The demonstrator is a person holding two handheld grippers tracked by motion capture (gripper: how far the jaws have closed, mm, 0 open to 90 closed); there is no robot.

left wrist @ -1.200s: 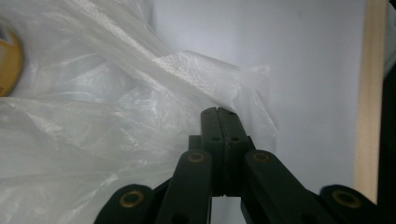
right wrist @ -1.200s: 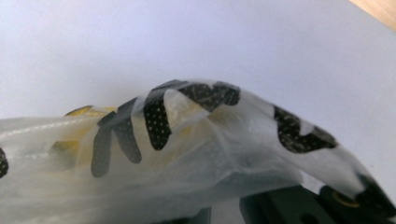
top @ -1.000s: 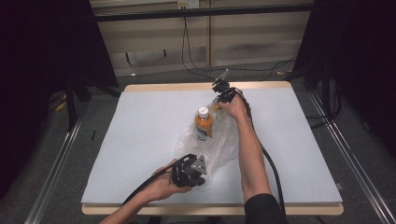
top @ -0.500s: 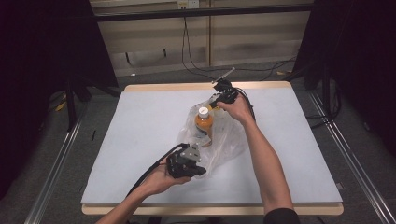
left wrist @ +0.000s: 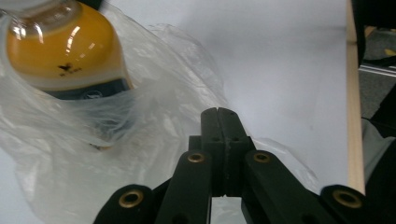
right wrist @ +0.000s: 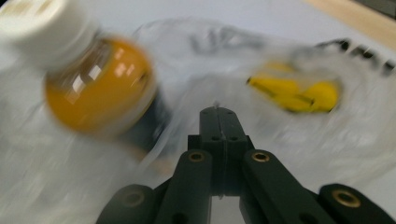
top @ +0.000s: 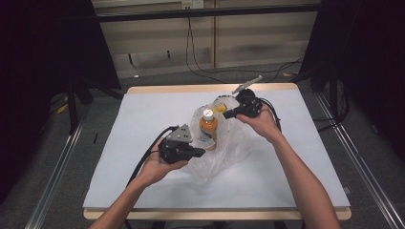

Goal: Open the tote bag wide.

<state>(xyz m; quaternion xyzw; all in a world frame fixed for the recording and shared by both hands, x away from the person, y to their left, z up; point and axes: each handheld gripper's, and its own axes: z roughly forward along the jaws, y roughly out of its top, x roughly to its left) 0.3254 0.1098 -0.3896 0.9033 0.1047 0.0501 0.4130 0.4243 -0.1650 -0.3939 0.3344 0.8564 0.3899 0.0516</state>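
A bottle point(top: 208, 128) of orange drink with a white cap stands upright inside a clear plastic bag point(top: 228, 153) in the middle of the white table point(top: 143, 114). My left gripper point(top: 199, 152) is at the bag's near left edge, jaws shut with the film pinched between them. My right gripper point(top: 225, 114) is at the bag's far edge, also shut on the film. In the left gripper view the bottle point(left wrist: 65, 46) is up left of my shut left gripper point(left wrist: 218, 112). The blurred right gripper view shows the bottle point(right wrist: 98, 88) left of my right gripper point(right wrist: 218, 111) and the bag's yellow print point(right wrist: 299, 93).
The table's wooden rim point(top: 210, 88) runs along the far side, with cables on the floor point(top: 200, 62) behind it. Dark stands flank the table. Both grippers' cables trail over the tabletop beside the hands.
My left gripper has risen and moved away from the near edge toward the bottle. My right gripper has moved right and up, and the bag now stretches between them.
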